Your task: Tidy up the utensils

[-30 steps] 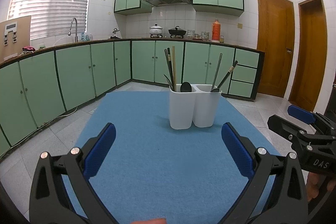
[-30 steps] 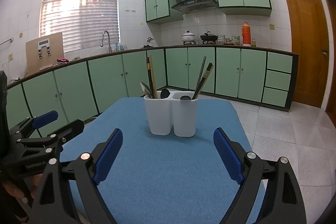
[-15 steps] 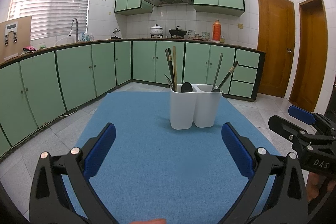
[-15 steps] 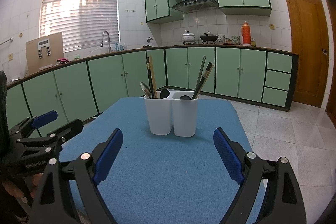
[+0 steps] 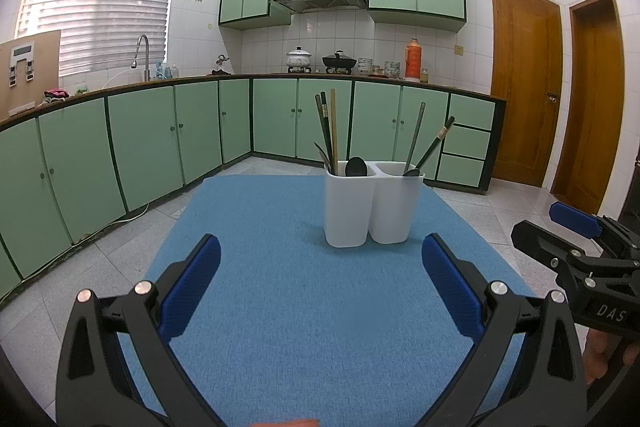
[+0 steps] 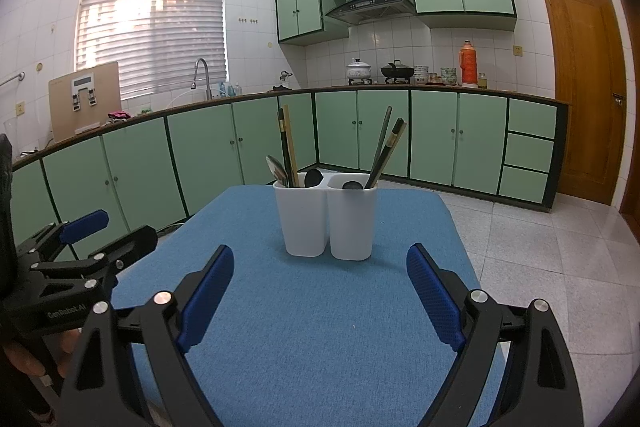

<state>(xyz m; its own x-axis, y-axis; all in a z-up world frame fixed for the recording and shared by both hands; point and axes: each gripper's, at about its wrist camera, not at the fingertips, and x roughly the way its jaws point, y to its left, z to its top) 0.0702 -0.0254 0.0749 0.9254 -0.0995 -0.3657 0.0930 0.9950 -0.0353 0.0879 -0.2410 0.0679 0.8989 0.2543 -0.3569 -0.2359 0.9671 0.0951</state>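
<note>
**Both grippers wide open, short of the caddy**

While the white caddy (image 5: 374,205) stands upright toward the far end of the blue mat (image 5: 304,307), both grippers hang over the mat's near part, well apart from it. The left gripper (image 5: 320,281) has its blue pads spread wide with nothing between them. The right gripper (image 6: 320,293) is just as wide apart and empty; in the left view it shows at the right edge, beside the mat.

The caddy has two compartments side by side. In the left one stand dark chopsticks (image 5: 323,129) and a pale wooden pair (image 5: 333,131), close to upright, with a metal spoon (image 6: 277,169) at the outer side and a black spoon (image 5: 355,166) near the divider. In the right one more chopsticks (image 5: 430,147) lean to the right, and another black spoon (image 6: 352,185) barely clears the rim.

Behind the mat run green cabinets (image 5: 160,139) under a counter (image 5: 360,75) with pots and an orange flask (image 5: 412,58).
</note>
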